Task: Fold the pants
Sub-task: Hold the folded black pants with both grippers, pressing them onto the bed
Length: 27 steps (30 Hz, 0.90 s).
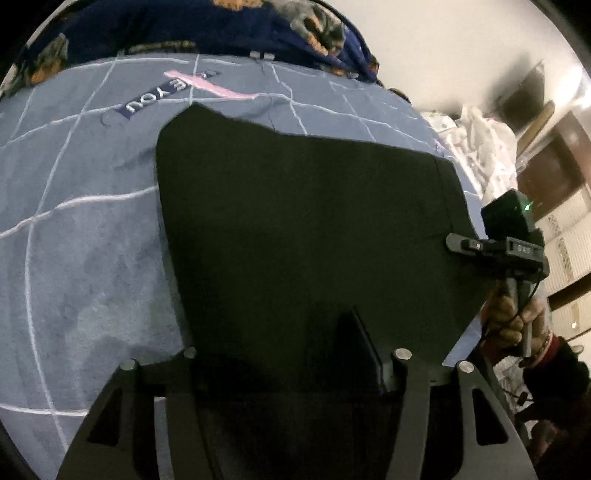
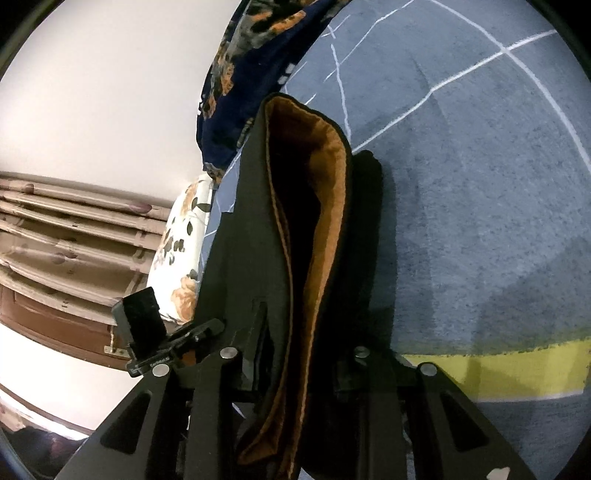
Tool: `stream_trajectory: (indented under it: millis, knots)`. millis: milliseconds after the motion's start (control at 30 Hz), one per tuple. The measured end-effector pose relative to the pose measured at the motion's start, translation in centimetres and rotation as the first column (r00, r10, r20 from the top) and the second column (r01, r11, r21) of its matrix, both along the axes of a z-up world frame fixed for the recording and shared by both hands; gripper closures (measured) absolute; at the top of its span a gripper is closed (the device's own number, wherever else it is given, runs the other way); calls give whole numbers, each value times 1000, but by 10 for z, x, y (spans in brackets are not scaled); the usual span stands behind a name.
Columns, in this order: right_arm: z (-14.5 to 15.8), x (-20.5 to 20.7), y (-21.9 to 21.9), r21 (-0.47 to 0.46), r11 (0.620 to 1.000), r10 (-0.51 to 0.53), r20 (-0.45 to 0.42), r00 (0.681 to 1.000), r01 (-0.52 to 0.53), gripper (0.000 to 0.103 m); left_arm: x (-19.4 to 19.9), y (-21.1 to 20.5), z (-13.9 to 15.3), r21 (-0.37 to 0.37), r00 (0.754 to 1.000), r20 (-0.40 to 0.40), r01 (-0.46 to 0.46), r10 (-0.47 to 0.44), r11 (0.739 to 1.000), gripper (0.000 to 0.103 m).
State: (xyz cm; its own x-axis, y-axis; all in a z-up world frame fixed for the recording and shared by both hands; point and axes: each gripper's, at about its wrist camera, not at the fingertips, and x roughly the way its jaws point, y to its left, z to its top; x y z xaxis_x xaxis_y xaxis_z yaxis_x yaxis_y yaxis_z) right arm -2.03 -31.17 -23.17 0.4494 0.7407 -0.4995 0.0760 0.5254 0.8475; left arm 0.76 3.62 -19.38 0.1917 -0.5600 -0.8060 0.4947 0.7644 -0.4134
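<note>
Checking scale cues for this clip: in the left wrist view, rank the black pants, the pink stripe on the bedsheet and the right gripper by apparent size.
1. Black pants, by far the largest.
2. Right gripper; it sits nearer the camera, so its rank over the stripe is unsure.
3. Pink stripe on the bedsheet.

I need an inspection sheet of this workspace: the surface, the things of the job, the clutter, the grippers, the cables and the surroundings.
Surface: blue bedsheet with white lines; a yellow band near the right gripper.
Job's things: dark pants spread over the sheet; an edge with orange lining is lifted.
Clutter: dark floral blanket at the far edge; white floral pillow beside the bed.
Grippers: left gripper over the pants, grip not clear; right gripper shut on the lined edge, held by a hand.
Cables: a thin black cable by that hand.
Surroundings: pale wall, wooden furniture.
</note>
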Motion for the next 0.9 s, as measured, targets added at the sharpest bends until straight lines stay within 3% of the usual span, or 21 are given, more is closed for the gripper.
stream_trajectory:
  millis: [200,267,467,900]
  knots:
    - [4,-1,5,-58,998,-3,13,1000,3,82,-11,-15,0,97,994,107,12,-23,995,46]
    - [7,-2,8,-94,996,-4,18,1000,6,82,-14,-20,1,117,991,132,23,-38,993,57]
    - [8,-3,11,-134,991,-13,30,999,17,81,-23,-30,7,186,975,215,17,-58,982,67]
    - [10,-5,16,-168,984,-58,39,998,64,78,-35,-40,12,259,946,310,11,-94,966,70]
